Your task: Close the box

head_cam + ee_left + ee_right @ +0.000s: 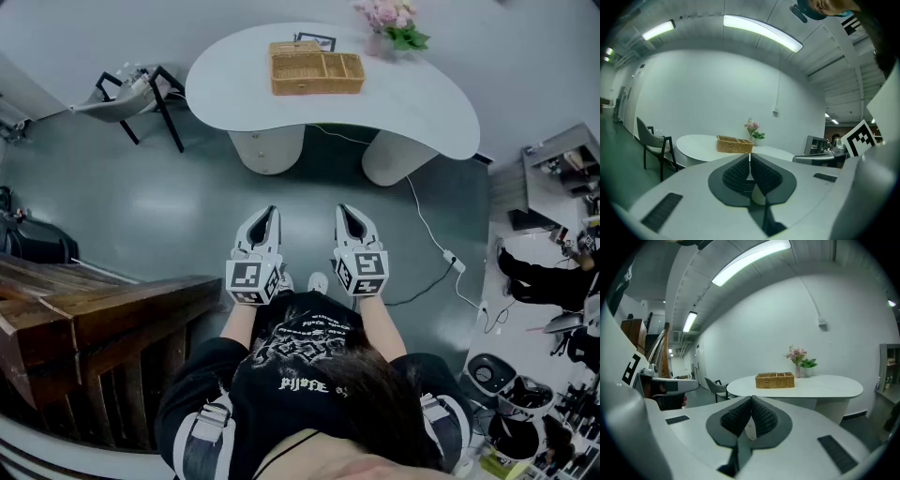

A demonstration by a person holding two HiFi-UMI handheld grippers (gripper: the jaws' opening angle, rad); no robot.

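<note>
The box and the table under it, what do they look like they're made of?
Box: woven wicker or rattan by the look, tan and matte, with a visible basket weave. Table: smooth white top with a soft sheen, perhaps laminate or painted board; the look leaves it open.

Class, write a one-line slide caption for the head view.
Shut and empty, the left tool and right tool hover side by side, short of the white table with the wicker box.
</note>
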